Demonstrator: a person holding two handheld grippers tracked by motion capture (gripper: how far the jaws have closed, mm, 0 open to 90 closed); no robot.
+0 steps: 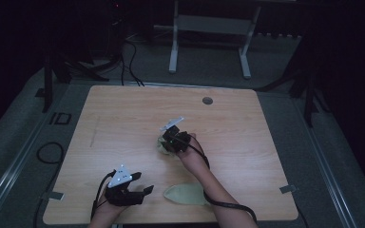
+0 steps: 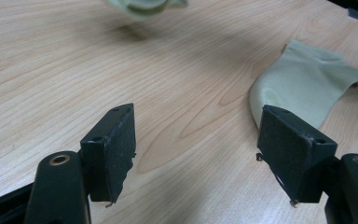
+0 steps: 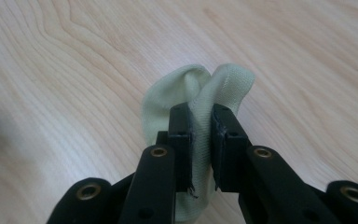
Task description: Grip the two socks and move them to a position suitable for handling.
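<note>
Right gripper [image 3: 201,140] pinches one sock [image 3: 200,88] at frame centre; left gripper [image 2: 198,149], jaws spread, waits. Next, probably: bring it to the lower sock [image 1: 185,194].

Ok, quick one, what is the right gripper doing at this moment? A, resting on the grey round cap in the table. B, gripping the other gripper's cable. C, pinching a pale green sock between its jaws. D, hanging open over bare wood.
C: in the right gripper view the right gripper has its jaws closed on a fold of the pale green sock, whose fabric bunches up between the pads above the wooden table.
</note>
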